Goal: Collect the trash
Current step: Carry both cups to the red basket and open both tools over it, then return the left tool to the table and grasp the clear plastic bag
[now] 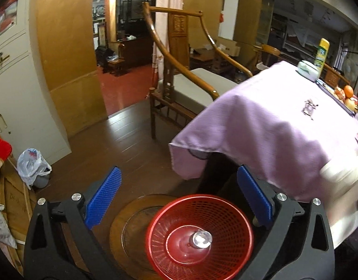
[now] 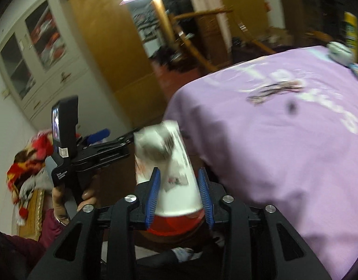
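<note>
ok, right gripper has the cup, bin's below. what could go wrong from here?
1. The paper cup has crumpled paper at its open end and is gripped only near its base; tilting could spill the paper before it reaches the red basket.
2. The right gripper is motion-blurred right beside the hanging purple tablecloth; it could snag the cloth.
3. The basket sits partly under the table edge, so a release might miss.

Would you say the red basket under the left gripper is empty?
No, the red basket holds a small crumpled clear or silvery piece at its bottom.
</note>
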The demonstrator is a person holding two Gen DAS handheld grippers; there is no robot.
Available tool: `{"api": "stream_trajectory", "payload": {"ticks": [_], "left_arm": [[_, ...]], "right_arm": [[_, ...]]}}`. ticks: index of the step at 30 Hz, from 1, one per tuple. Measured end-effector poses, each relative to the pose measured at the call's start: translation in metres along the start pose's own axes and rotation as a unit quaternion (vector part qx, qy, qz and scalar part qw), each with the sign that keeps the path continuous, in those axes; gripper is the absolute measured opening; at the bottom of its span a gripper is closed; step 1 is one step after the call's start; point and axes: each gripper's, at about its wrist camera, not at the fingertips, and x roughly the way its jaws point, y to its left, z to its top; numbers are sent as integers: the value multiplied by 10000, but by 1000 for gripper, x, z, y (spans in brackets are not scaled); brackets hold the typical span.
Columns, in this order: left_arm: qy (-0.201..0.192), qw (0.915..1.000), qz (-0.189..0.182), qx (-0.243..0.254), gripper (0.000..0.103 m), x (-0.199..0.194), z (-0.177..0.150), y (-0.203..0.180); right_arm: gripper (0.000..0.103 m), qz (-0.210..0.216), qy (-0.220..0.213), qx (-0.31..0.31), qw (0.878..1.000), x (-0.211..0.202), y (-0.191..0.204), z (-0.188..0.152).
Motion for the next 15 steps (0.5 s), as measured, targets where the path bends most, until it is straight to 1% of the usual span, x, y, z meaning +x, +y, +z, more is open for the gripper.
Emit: {"api": "stream_trajectory", "payload": {"ticks": [1, 3, 6, 10, 13, 15], "left_arm": [[4, 10000, 43, -12, 96, 1, 1, 4], [-8, 9999, 95, -31, 96, 1, 1, 9], [15, 9999, 85, -116, 96, 3, 2, 15], [182, 9997, -99, -160, 96, 8, 0, 13], [222, 9995, -197, -60, 96, 4, -1, -1], [216, 9993, -312, 56, 96, -1, -1, -13]], "right_arm": [[46, 39, 68, -33, 10000, 10, 4, 4], [46, 62, 155, -99, 9998, 22, 10, 8], [46, 54, 159, -59, 9998, 24, 6, 10], [46, -195, -18, 117, 9997, 13, -9, 8], [48, -362, -188, 291, 9987, -3, -31, 4], [51, -498, -358, 411, 9973, -17, -44, 0]]}}
